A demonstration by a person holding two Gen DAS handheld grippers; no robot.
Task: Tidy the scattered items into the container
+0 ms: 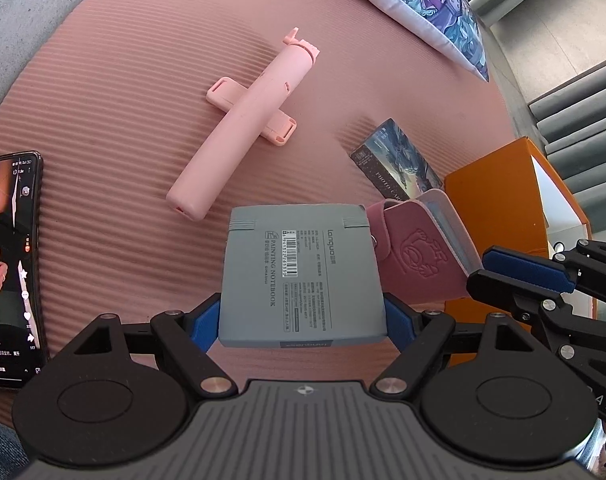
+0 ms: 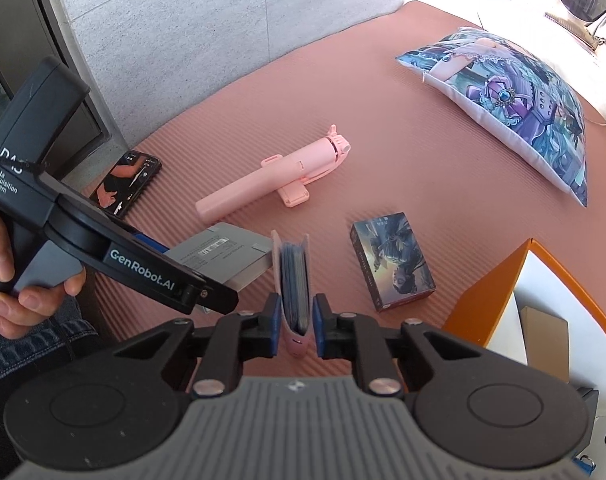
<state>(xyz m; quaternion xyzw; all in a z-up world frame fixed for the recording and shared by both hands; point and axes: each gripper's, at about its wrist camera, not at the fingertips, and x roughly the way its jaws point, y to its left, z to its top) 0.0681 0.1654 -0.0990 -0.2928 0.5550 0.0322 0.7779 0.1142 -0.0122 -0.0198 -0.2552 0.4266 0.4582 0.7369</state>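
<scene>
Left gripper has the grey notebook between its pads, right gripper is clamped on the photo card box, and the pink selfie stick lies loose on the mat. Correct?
Not quite. The right gripper is clamped on the pink card holder, as the right wrist view shows; the photo card box lies untouched on the mat. The left gripper does grip the grey notebook, and the pink selfie stick lies loose.

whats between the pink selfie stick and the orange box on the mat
The photo card box lies on the mat between the selfie stick and the orange box, clearest in the right wrist view.

light: bright daylight | glare: blown-out top right, right wrist view | focus: sharp | edges: fisheye-curved, dark corners
</scene>
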